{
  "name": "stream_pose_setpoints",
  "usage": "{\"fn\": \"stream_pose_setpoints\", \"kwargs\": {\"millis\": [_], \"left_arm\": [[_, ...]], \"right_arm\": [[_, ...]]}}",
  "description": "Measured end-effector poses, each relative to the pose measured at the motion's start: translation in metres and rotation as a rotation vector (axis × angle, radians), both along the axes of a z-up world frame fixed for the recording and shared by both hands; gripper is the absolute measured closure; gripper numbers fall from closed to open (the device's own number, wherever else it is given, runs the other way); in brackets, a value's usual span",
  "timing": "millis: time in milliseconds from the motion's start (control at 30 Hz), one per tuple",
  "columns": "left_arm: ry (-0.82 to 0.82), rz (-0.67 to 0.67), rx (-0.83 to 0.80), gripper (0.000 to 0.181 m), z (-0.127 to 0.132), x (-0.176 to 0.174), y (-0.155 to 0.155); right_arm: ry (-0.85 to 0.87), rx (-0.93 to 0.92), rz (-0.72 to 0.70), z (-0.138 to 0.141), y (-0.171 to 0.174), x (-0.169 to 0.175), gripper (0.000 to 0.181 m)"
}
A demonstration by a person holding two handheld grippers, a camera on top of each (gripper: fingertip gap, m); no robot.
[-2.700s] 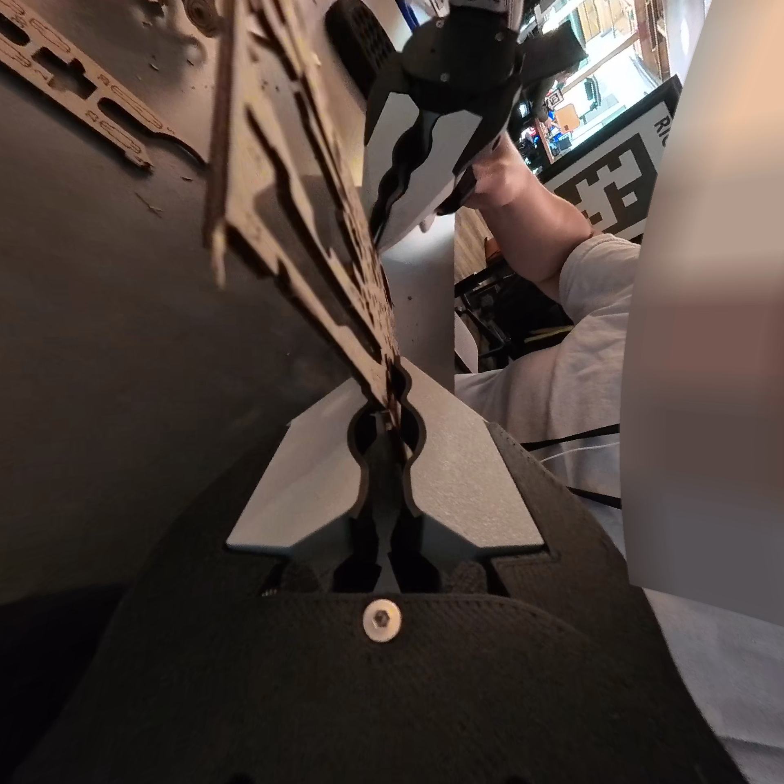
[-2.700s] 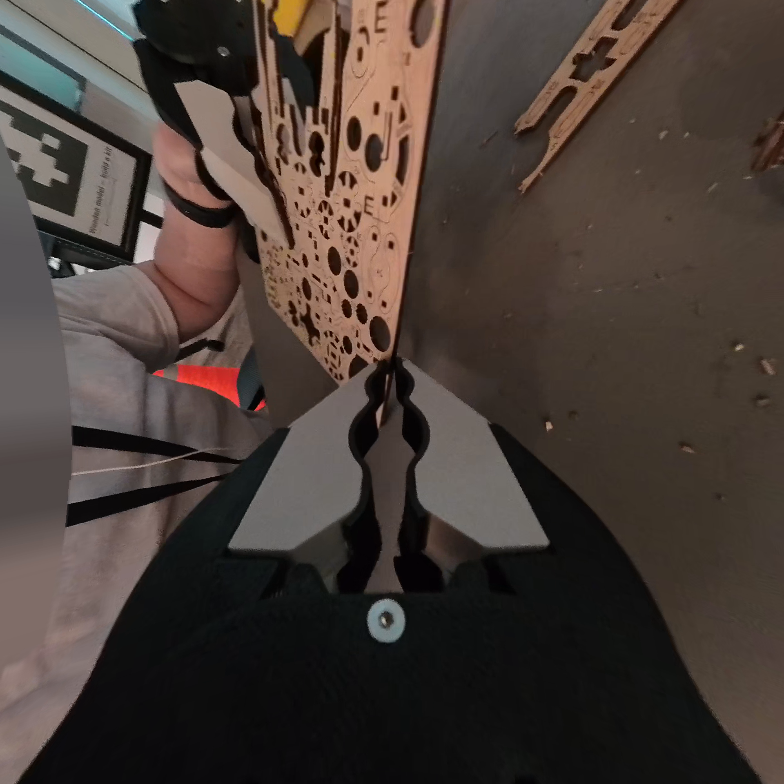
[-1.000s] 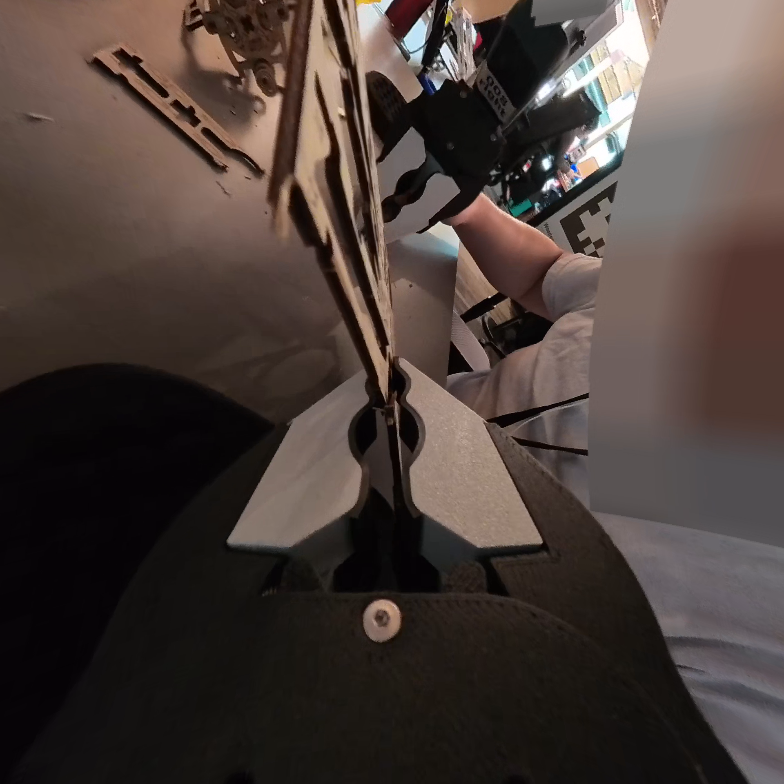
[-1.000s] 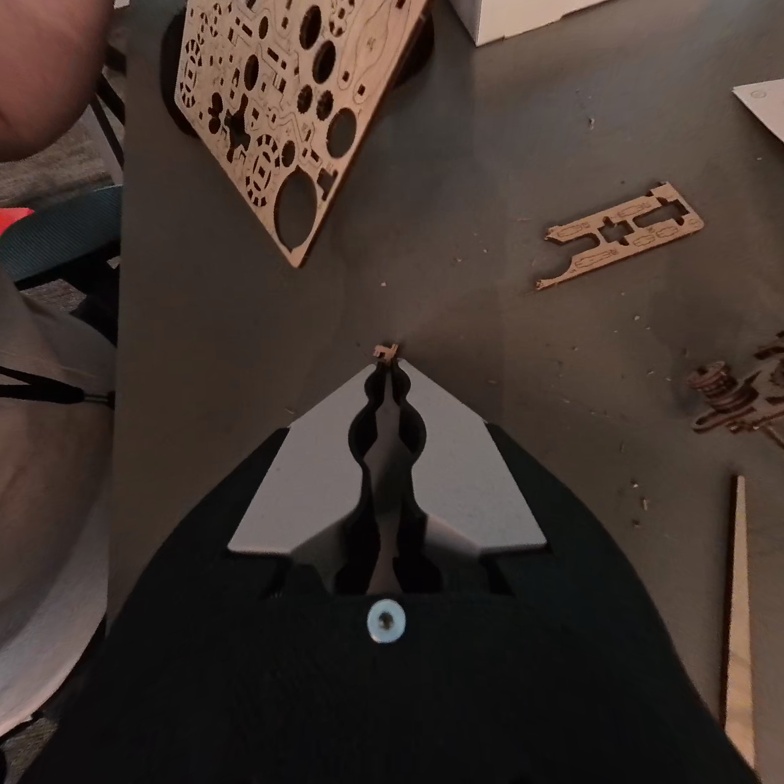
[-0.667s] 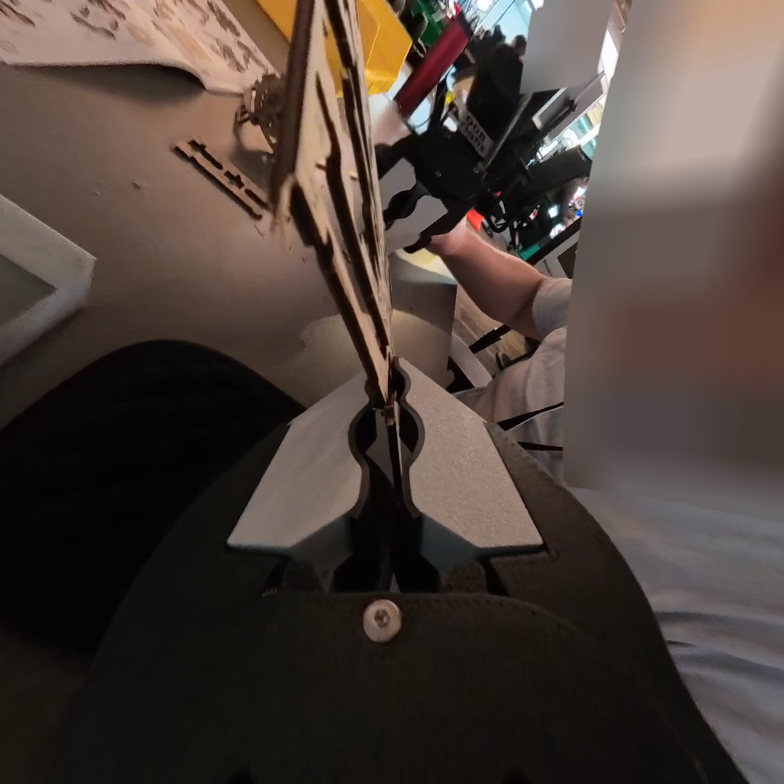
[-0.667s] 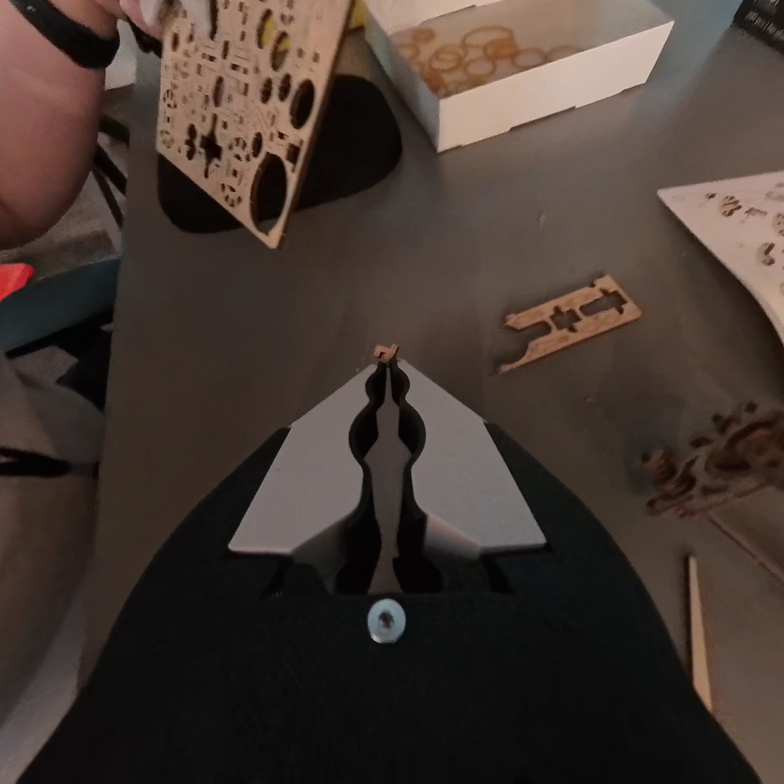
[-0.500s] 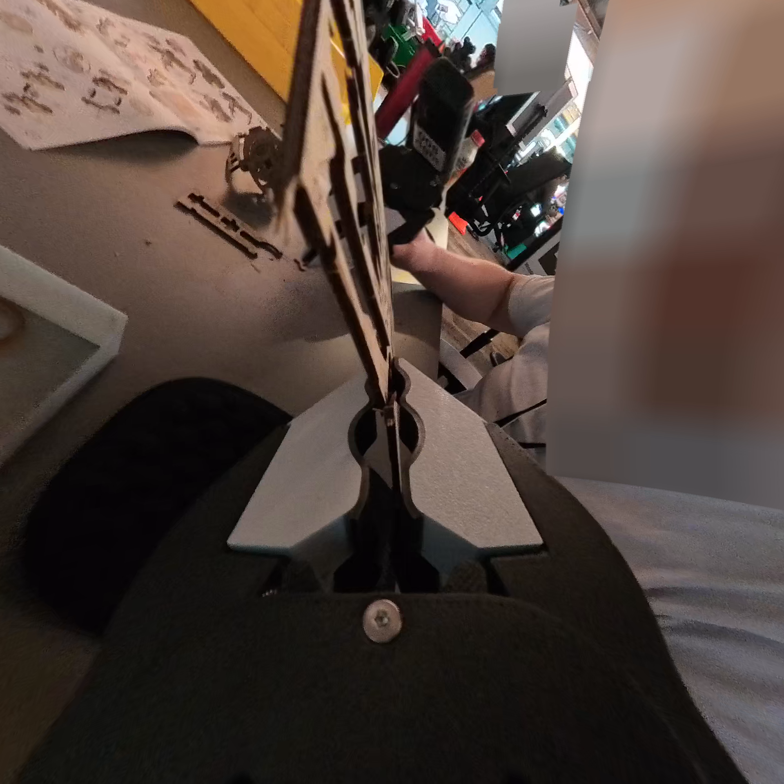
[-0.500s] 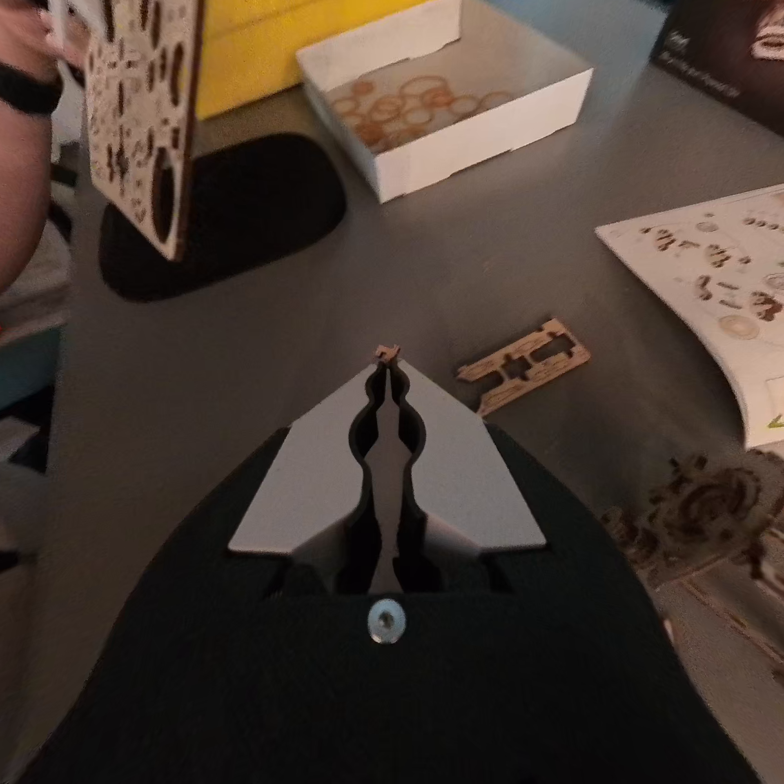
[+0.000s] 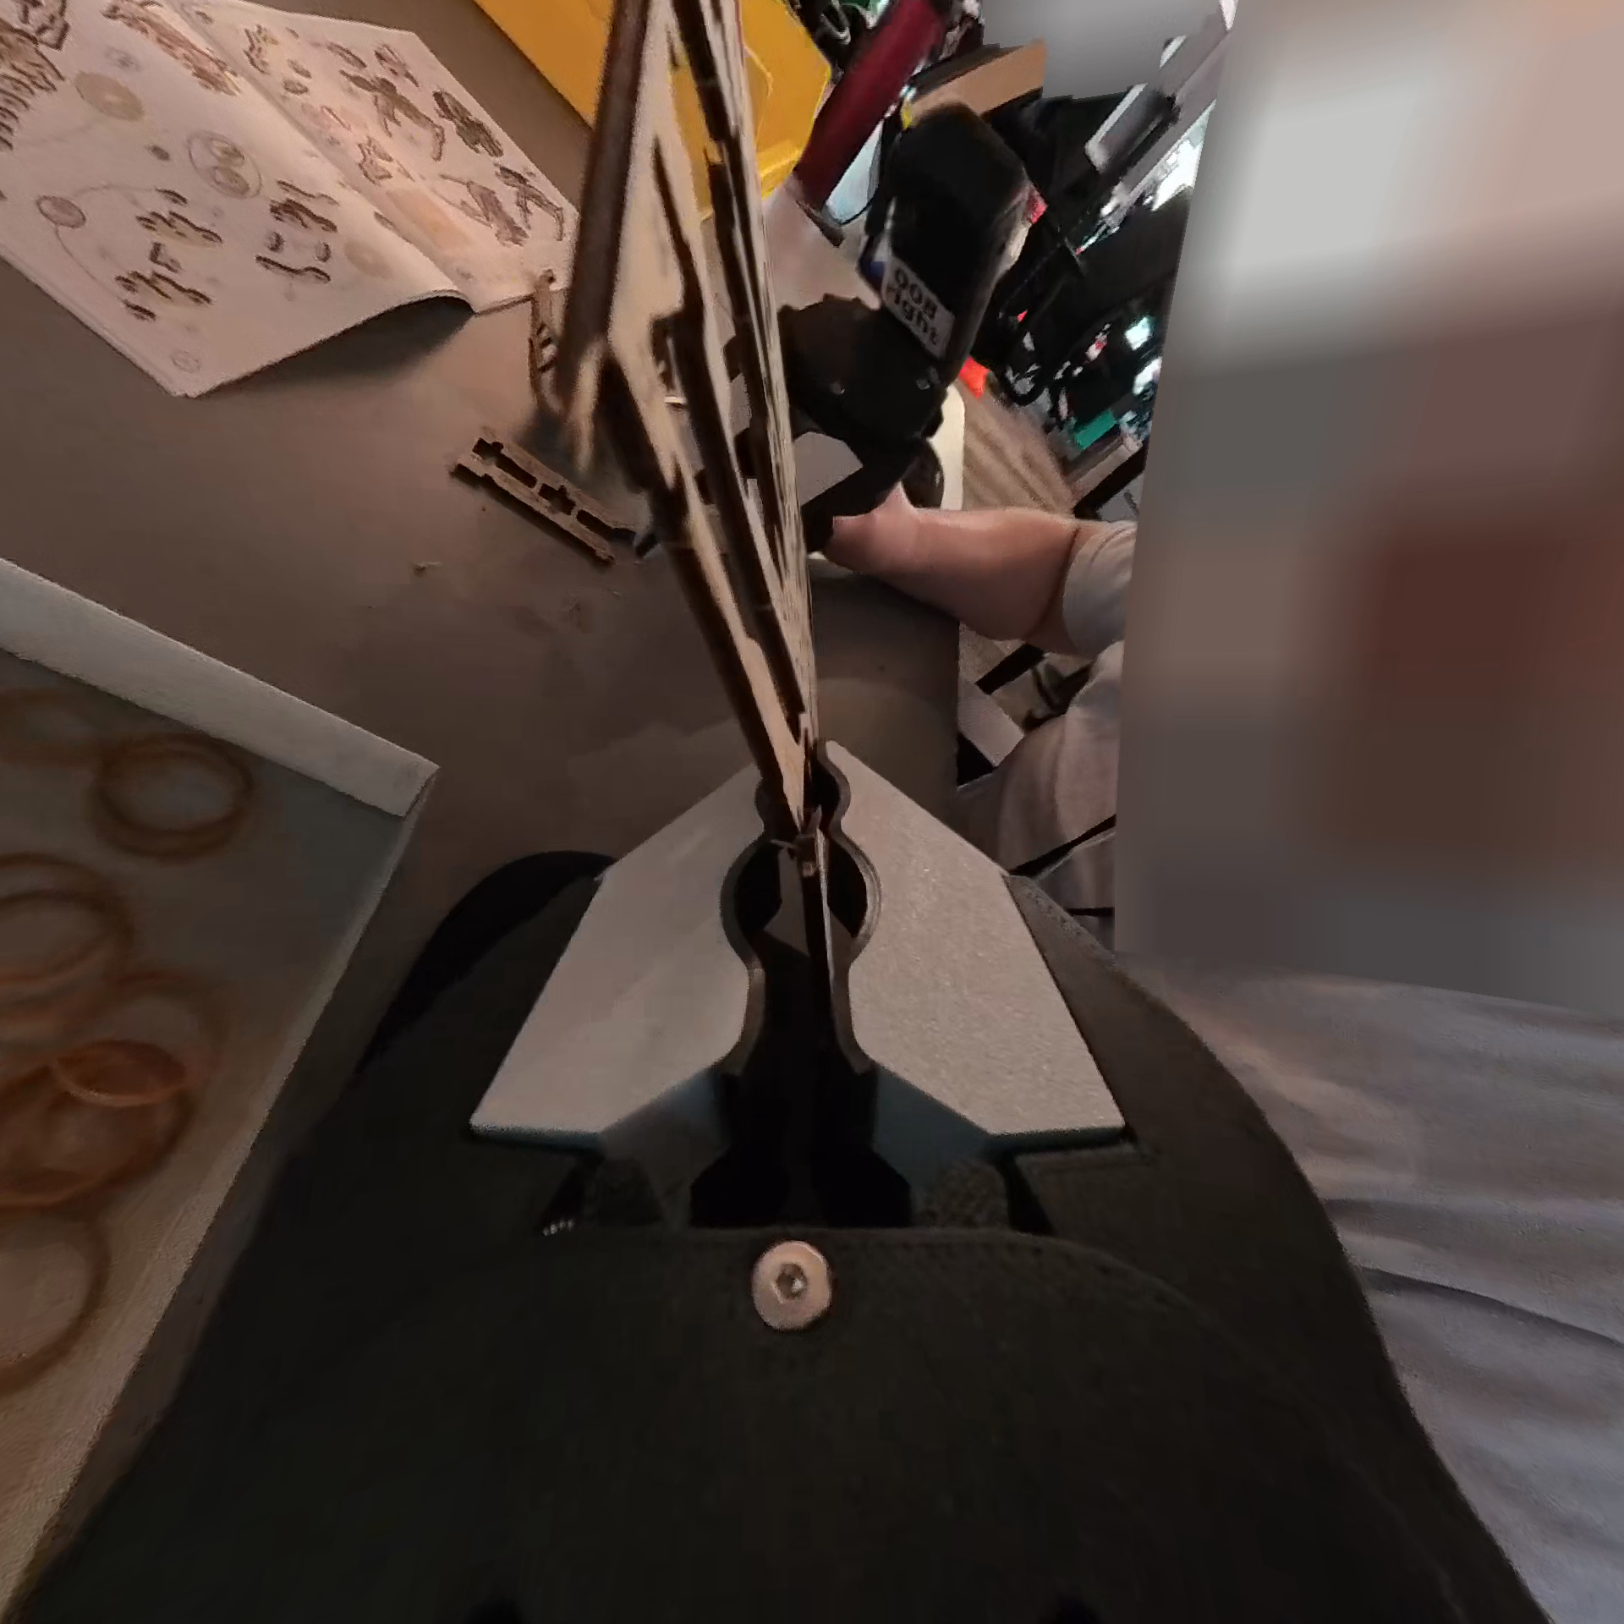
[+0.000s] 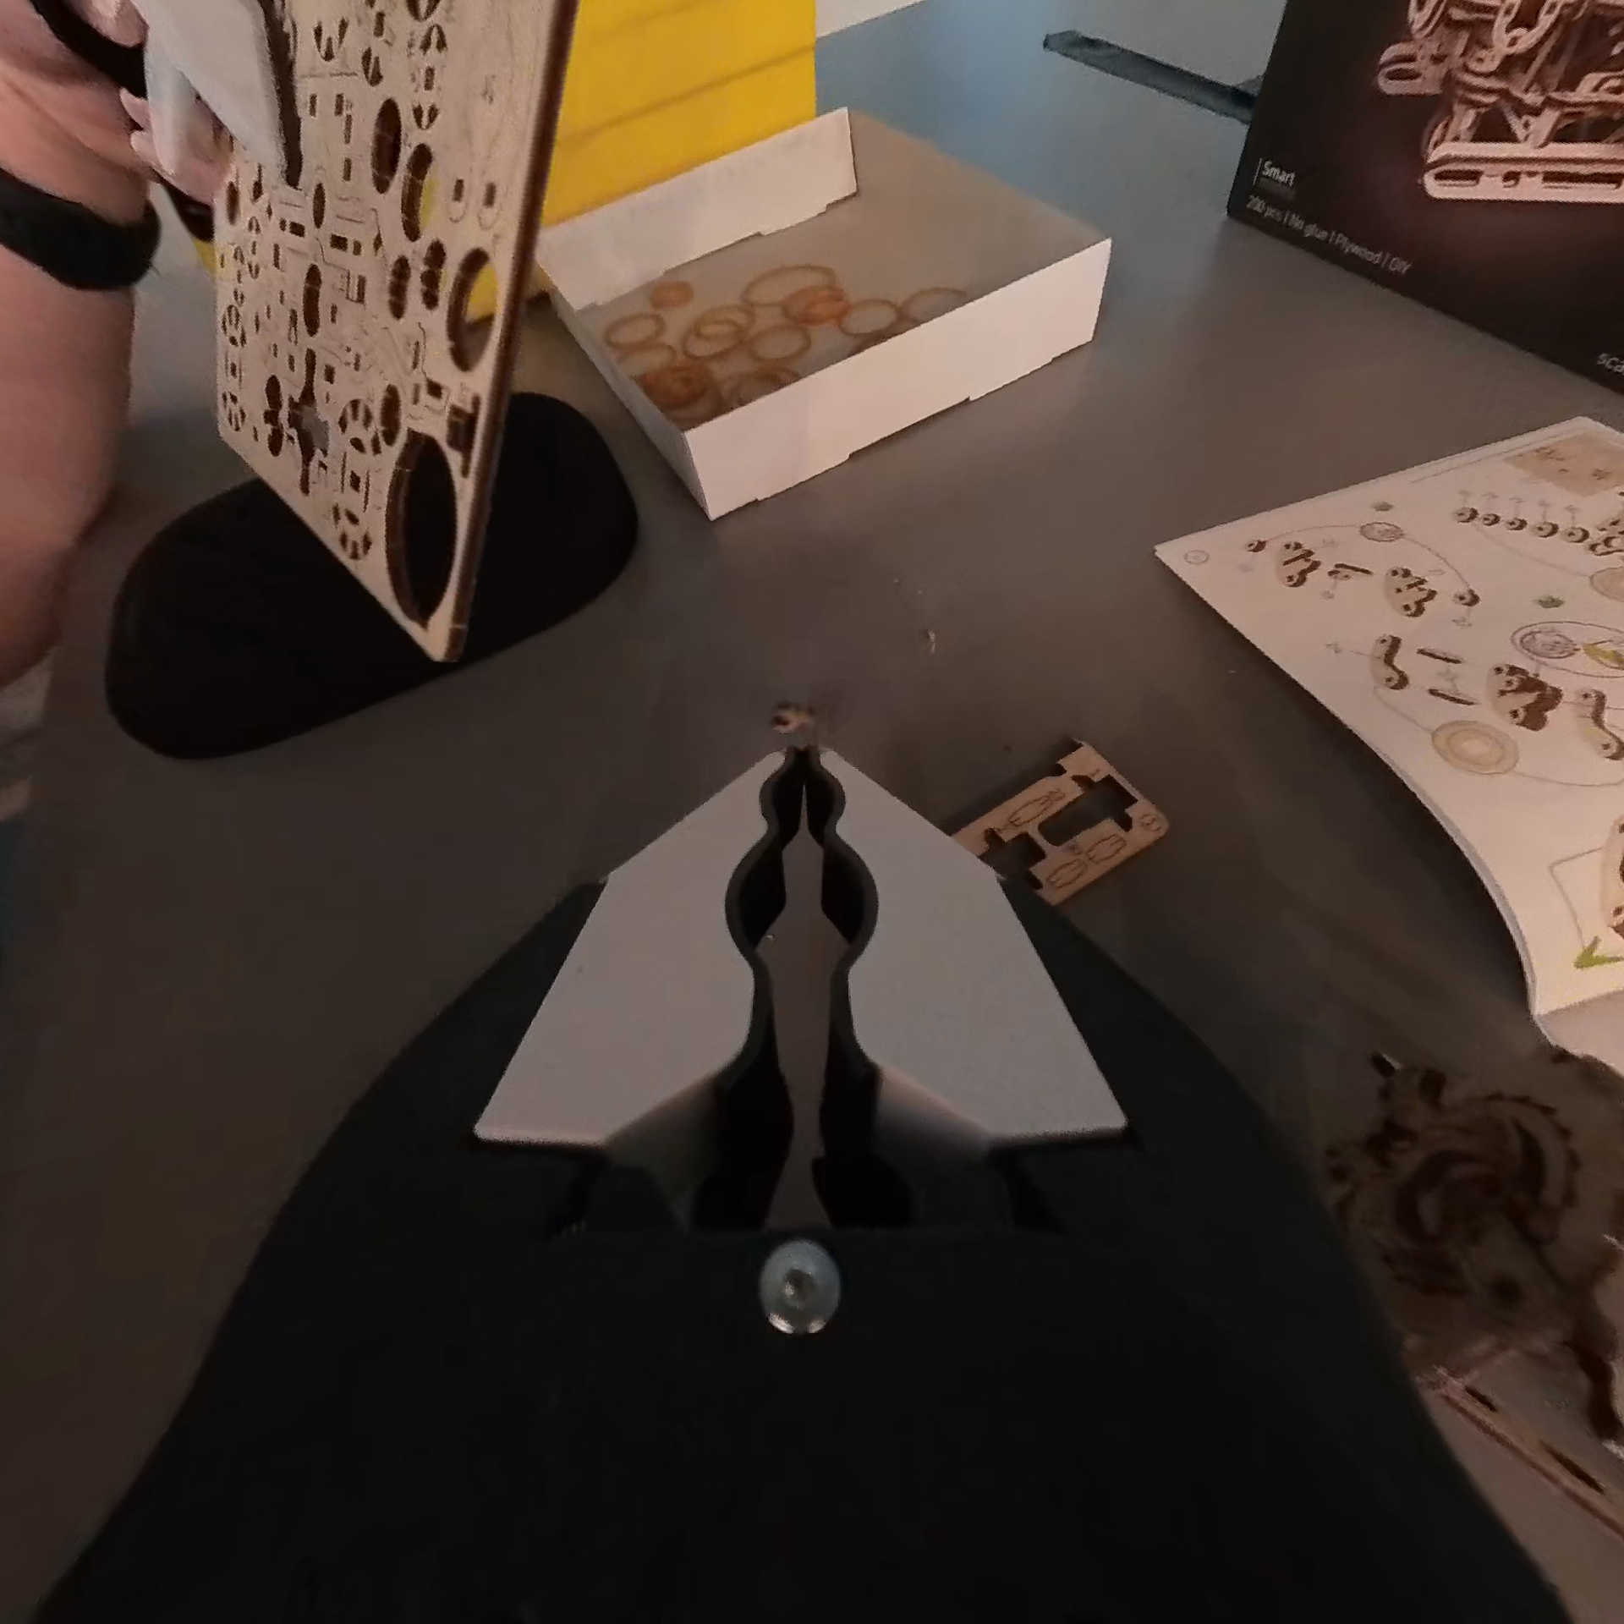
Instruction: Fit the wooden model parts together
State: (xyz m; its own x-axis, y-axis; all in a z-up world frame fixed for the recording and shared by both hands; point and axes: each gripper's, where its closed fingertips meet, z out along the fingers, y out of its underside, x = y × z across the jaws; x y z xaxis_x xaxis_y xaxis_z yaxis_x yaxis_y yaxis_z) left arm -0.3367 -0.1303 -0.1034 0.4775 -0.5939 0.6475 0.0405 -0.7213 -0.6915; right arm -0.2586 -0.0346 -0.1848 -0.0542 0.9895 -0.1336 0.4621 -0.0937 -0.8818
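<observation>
My left gripper [image 9: 804, 791] is shut on the lower edge of a laser-cut wooden parts sheet [image 9: 703, 395], which I see edge-on, rising away from the jaws. The same sheet [image 10: 369, 308] stands upright at the upper left of the right wrist view, above a black pad [image 10: 264, 633]. My right gripper [image 10: 801, 757] is shut on a tiny wooden piece [image 10: 791, 719] that sticks out past its tips, above the grey table. The right gripper [image 9: 879, 395] also shows beyond the sheet in the left wrist view. A flat slotted wooden part [image 10: 1063, 830] lies just right of my right fingertips.
A white box of rubber rings [image 10: 879, 395] stands behind, with a yellow box [image 10: 685, 88] behind it. An instruction sheet [image 10: 1450, 703] and a dark product box [image 10: 1450, 176] lie at the right. A part-built wooden gear assembly [image 10: 1450, 1169] sits at the right edge. Spacing between my two grippers at the tips: around 15 cm.
The right gripper has come away from the sheet with the tiny piece in its tips and moved over the table. The left gripper has swung the sheet upright, near the white box.
</observation>
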Motion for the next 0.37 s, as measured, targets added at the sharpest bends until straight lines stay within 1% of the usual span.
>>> {"fn": "stream_pose_setpoints", "kwargs": {"millis": [67,167,267,333,367], "left_arm": [[-0.047,0.012,-0.003,0.180,-0.003,0.000,-0.001],[-0.050,0.038,0.009,0.180,-0.003,-0.004,-0.004],[-0.076,0.065,0.081,0.180,0.013,-0.008,-0.006],[-0.099,0.119,0.133,0.180,0.023,-0.014,-0.001],[-0.099,0.148,0.146,0.180,0.024,-0.019,0.002]], "right_arm": [[-0.008,0.010,0.011,-0.001,-0.002,-0.002,0.181],[-0.033,0.020,0.022,-0.005,-0.004,-0.003,0.181],[-0.028,0.009,0.034,-0.004,-0.005,-0.003,0.181],[-0.016,-0.018,0.070,-0.003,-0.010,-0.005,0.180],[-0.027,-0.031,0.079,-0.004,-0.011,-0.005,0.173]]}}
